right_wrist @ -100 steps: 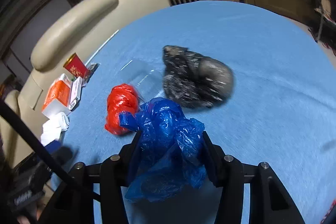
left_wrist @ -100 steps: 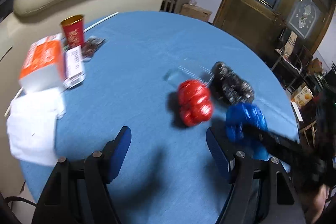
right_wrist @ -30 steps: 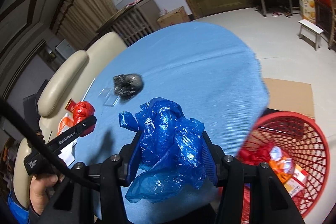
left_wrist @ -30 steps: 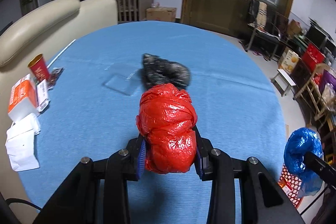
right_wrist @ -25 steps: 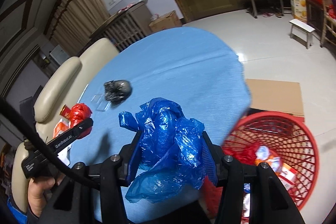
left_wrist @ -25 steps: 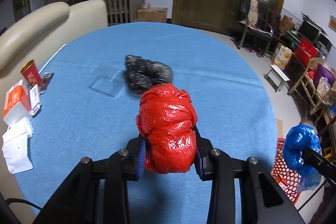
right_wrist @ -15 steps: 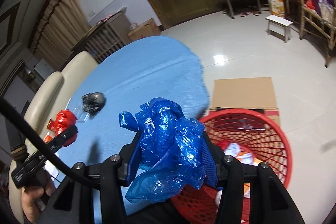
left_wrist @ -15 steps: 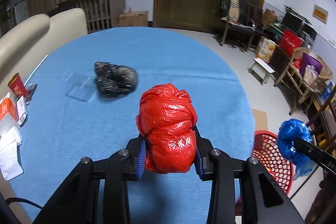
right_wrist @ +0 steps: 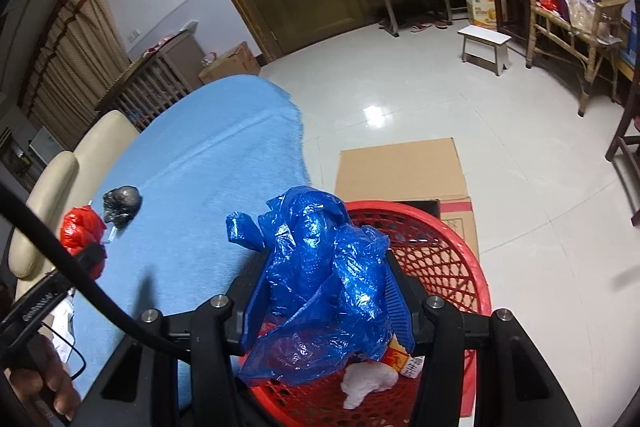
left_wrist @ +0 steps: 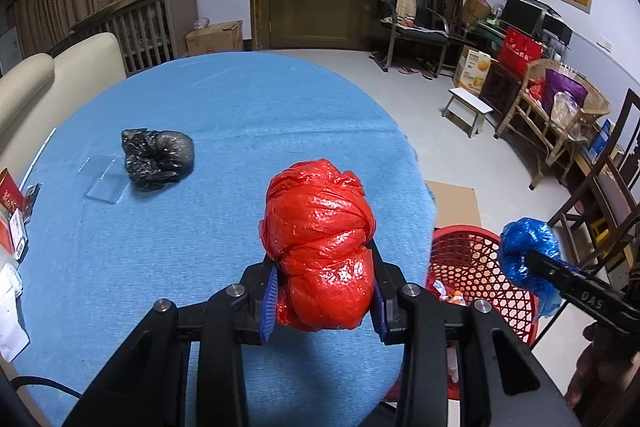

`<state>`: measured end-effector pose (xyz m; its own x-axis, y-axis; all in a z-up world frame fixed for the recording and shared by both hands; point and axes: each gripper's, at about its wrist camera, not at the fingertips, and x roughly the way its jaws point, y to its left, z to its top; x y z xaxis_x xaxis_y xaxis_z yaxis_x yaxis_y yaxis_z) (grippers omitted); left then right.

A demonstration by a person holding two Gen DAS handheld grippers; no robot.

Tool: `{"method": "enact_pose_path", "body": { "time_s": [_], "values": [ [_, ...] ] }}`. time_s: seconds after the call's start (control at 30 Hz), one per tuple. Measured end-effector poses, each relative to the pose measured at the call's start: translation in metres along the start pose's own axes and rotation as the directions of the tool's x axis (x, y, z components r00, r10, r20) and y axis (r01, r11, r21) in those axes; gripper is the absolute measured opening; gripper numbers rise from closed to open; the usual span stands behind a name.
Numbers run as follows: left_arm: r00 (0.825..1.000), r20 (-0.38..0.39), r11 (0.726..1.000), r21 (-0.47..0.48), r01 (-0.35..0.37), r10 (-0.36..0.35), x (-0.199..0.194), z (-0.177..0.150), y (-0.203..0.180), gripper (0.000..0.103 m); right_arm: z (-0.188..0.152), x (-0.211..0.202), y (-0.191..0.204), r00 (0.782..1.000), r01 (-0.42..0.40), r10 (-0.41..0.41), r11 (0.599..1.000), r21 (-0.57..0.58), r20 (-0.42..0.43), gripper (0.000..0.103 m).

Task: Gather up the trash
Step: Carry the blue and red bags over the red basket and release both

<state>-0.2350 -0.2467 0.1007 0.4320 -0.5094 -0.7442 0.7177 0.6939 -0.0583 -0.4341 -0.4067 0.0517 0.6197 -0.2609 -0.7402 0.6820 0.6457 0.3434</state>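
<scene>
My left gripper is shut on a crumpled red plastic bag and holds it above the blue round table, near its right edge. My right gripper is shut on a crumpled blue plastic bag and holds it over the red mesh trash basket on the floor, which holds some waste. The blue bag and the basket also show in the left wrist view. A black plastic bag lies on the table's left part.
A clear plastic sheet lies beside the black bag. A red cup, a carton and white tissues sit at the table's left edge. Flat cardboard lies on the floor behind the basket. A cream chair stands by the table.
Both grippers have swung right, away from the table's middle. The right gripper with the blue bag has come over the red basket. The left gripper has carried the red bag toward the table's right edge.
</scene>
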Motion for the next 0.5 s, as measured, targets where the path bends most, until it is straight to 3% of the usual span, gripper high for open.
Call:
{"method": "enact_pose_path", "body": {
  "time_s": [0.5],
  "values": [
    [0.999, -0.014, 0.998, 0.047, 0.045, -0.045, 0.003, -0.002, -0.028, 0.039, -0.002, 0.001, -0.010, 0.999, 0.035, -0.035, 0.999, 0.004, -0.016, 0.055]
  ]
}}
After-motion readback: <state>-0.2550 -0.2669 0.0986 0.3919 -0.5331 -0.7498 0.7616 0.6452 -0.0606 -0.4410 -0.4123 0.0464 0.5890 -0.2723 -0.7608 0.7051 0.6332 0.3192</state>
